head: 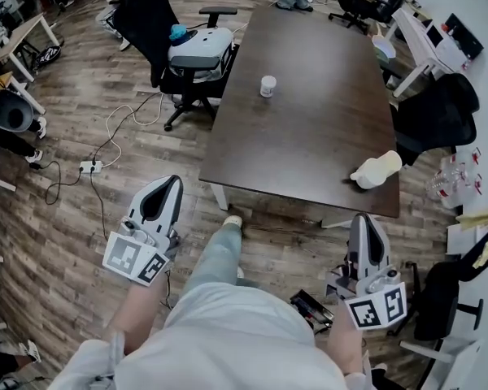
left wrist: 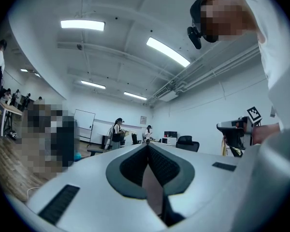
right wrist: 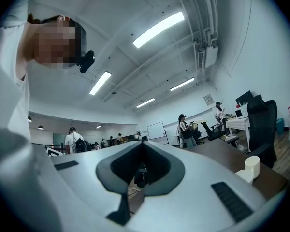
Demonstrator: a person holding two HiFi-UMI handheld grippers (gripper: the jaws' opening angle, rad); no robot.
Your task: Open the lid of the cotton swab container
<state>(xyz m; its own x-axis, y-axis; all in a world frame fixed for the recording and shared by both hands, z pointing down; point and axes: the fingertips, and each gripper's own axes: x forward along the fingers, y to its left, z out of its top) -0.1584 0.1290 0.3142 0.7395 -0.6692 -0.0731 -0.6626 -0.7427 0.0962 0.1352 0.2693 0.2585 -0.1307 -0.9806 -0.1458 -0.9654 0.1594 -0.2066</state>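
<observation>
A small white round cotton swab container (head: 267, 86) stands on the dark brown table (head: 309, 136), toward its far left part. I stand a step back from the table's near edge. My left gripper (head: 166, 184) is held low over the wooden floor, shut, with nothing in it. My right gripper (head: 366, 221) hangs near the table's front right corner, also shut and empty. Both grippers are well short of the container. In the left gripper view the jaws (left wrist: 147, 146) meet and point at the ceiling and far wall. The right gripper (right wrist: 143, 144) is tilted up too.
A cream cloth-like lump (head: 376, 171) lies at the table's near right corner. A black office chair (head: 187, 55) with a white device on it stands left of the table. Cables and a power strip (head: 89, 166) lie on the floor at left. Desks, chairs and people fill the room's edges.
</observation>
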